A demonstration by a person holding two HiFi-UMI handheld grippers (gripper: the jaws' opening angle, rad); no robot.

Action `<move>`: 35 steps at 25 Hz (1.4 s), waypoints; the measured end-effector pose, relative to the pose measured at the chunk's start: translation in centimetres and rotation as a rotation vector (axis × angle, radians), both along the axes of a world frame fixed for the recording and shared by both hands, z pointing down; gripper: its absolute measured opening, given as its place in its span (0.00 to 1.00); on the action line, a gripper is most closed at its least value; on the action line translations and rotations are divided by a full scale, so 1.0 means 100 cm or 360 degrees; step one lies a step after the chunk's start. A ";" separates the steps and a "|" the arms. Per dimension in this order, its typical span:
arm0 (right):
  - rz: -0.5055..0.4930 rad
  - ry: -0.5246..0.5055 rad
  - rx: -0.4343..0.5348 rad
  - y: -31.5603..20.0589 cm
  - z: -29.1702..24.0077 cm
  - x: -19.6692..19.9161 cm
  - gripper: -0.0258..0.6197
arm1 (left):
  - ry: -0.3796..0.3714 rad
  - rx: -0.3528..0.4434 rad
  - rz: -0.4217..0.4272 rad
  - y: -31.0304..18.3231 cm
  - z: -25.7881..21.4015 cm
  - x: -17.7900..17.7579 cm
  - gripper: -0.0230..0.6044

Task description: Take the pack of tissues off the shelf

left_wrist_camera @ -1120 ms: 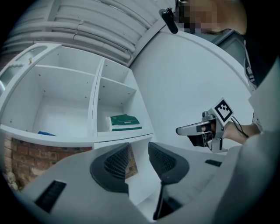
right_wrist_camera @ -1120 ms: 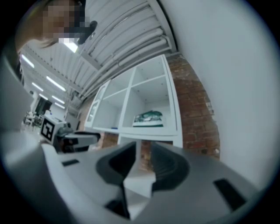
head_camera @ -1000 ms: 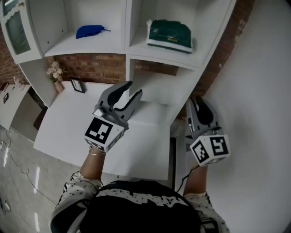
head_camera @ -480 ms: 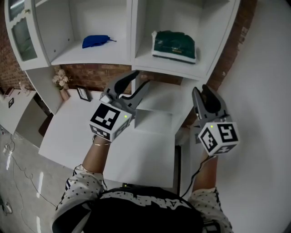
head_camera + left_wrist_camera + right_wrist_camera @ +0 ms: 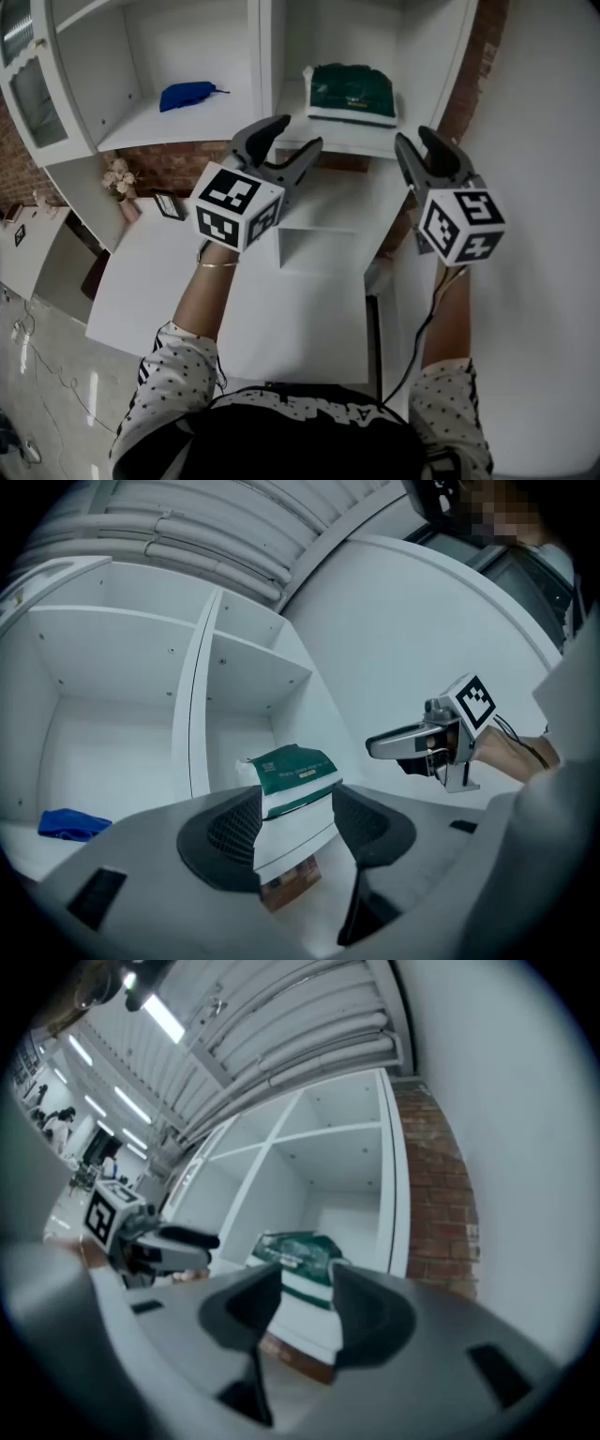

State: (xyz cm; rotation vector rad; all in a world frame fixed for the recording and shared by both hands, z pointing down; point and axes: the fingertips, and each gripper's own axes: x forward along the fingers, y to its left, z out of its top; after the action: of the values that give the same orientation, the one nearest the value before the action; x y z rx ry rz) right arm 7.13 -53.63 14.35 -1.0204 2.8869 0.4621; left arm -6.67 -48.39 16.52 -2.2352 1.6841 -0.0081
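At upper centre of head view, green tissue pack (image 5: 353, 94) lies flat in the shelf's (image 5: 373, 142) right compartment, long side along the front edge. It sits above & between left gripper (image 5: 295, 136) & right gripper (image 5: 414, 141). Both jaws spread, just been opening, nothing gripped. Neither clearly nearer.

My left forearm (image 5: 208, 292) and right forearm (image 5: 446, 319) reach forward, with the left gripper (image 5: 295, 136) and right gripper (image 5: 416, 139) side by side, apart, pointing roughly level. Both sets of jaws have just been opening and stand wide, gripping nothing.
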 end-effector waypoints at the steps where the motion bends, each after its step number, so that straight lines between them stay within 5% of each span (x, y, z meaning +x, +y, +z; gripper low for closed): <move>1: 0.0011 0.0028 -0.0008 -0.004 -0.001 -0.002 0.30 | 0.0001 -0.0017 -0.0001 -0.005 -0.001 -0.001 0.45; 16: 0.0086 0.0165 -0.0134 -0.048 -0.002 -0.031 0.34 | 0.0043 -0.0206 -0.0147 -0.054 -0.016 -0.006 0.47; 25: 0.0160 0.0217 -0.0140 -0.066 -0.001 -0.040 0.34 | -0.0081 -0.0254 -0.0230 -0.064 -0.014 -0.004 0.47; 35: 0.0236 0.0315 -0.0136 -0.075 0.001 -0.049 0.16 | -0.0089 -0.0270 -0.0259 -0.065 -0.013 -0.006 0.47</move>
State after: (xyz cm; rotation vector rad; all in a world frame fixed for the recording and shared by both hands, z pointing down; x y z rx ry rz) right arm 2.21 -61.09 14.47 -1.2779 3.0394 0.4769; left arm -7.24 -54.92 15.18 -2.1852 1.8930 -0.2593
